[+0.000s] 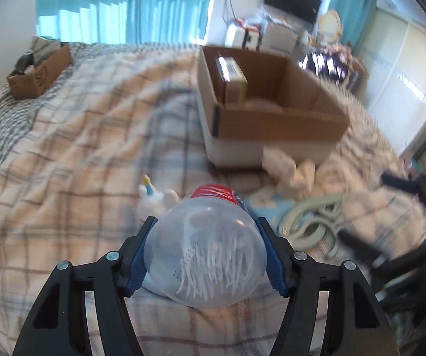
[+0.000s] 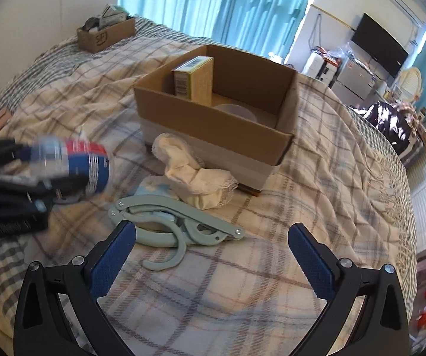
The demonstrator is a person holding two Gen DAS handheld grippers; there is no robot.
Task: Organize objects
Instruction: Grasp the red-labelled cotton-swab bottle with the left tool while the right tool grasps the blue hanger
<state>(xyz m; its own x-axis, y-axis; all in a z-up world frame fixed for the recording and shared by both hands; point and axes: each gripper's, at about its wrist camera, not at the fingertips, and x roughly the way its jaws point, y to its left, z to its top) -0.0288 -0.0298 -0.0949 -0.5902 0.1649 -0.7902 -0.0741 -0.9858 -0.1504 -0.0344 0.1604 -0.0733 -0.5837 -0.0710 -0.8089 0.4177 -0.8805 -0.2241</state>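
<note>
My left gripper [image 1: 207,231] is shut on a clear plastic bottle [image 1: 205,252] with a red and blue label, held above the plaid bed; the bottle also shows blurred at the left of the right wrist view [image 2: 76,163]. A large open cardboard box [image 1: 272,121] [image 2: 213,124] stands ahead, holding a yellow-green carton [image 2: 195,78] and a clear round container [image 2: 236,112]. My right gripper [image 2: 211,237] is open and empty, just behind a pale green folding hanger [image 2: 180,222]. White socks [image 2: 195,175] lie between the hanger and the box.
A small white toy [image 1: 153,195] lies on the bed left of the bottle. A smaller cardboard box [image 2: 106,34] with items sits at the far corner of the bed. The bed's edge drops off to the right, with furniture beyond.
</note>
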